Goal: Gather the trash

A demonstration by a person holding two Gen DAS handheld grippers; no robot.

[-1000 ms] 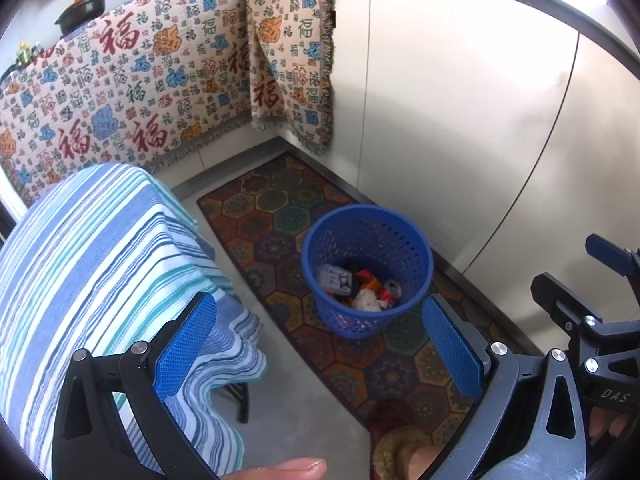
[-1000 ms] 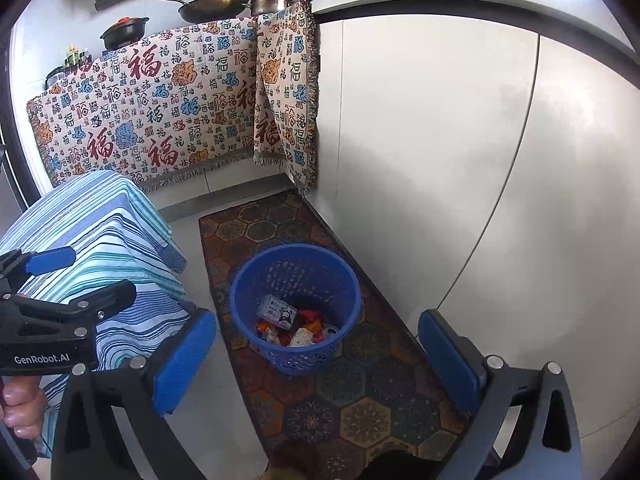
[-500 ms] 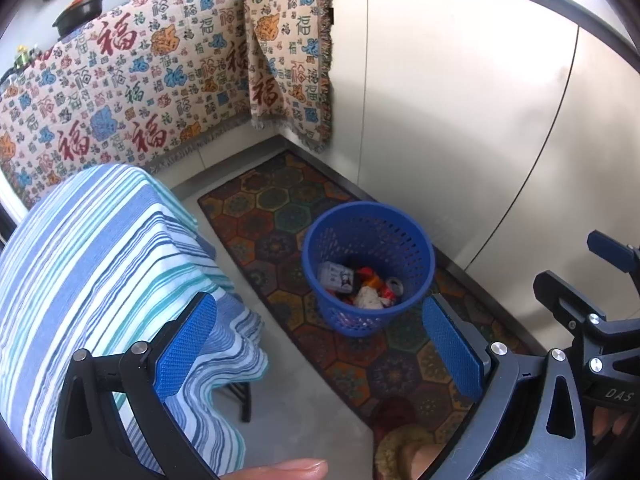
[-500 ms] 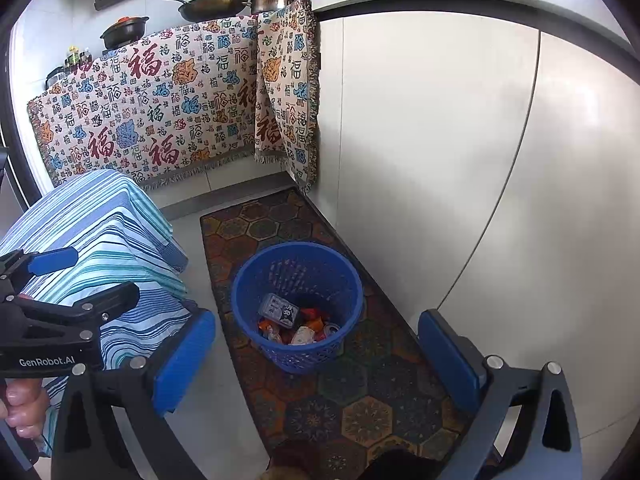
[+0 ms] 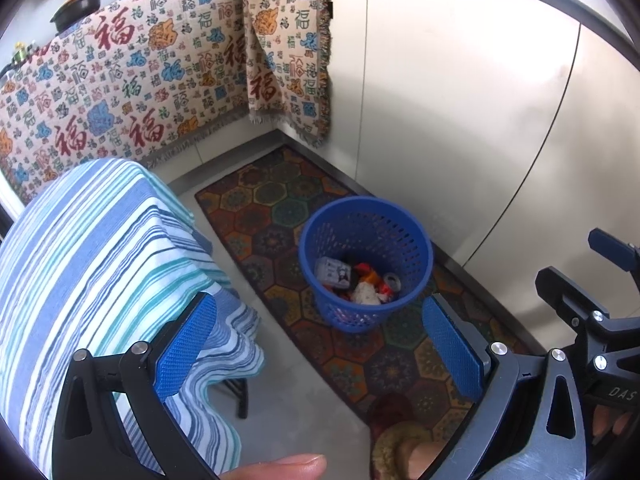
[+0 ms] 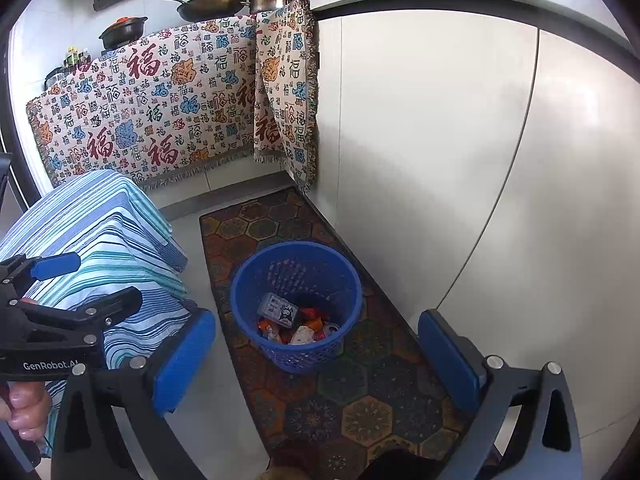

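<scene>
1. Trash (image 5: 362, 284) sits low in the blue basket (image 5: 416, 240) on the patterned rug (image 5: 256, 192), right between both pairs of tongs as they look down on it.
2. Left tongs (image 5: 320, 344) are spread wide with nothing between the blue pads; right tongs (image 6: 316, 354) likewise gape open and empty, hovering well above the basket.
3. In the pile I make out a grey printed packet (image 6: 278, 310), a crumpled white wad (image 5: 366, 294), some orange-red wrappers (image 6: 310, 322) and what looks like a small can end (image 5: 392, 280). All of it looks light, thin and crushable; the wrappers will likely be slick and fold under a pinch.
4. My guess: the mesh basket is stiff, light plastic, and its rim is the best place to grab, one wall of it between the pads, rather than fishing for loose bits deep inside.
5. Around it: white cabinet doors (image 6: 420, 140) stand close on the basket's far side, so a hold on the near or left rim looks freer.
6. Striped cloth over the table (image 5: 100, 260) hangs just left of the left tongs and could snag a pad.
7. Farther back, a patterned throw (image 6: 160, 100) drapes the counter front, with pans (image 6: 212, 2) on top, well apart from the work.
</scene>
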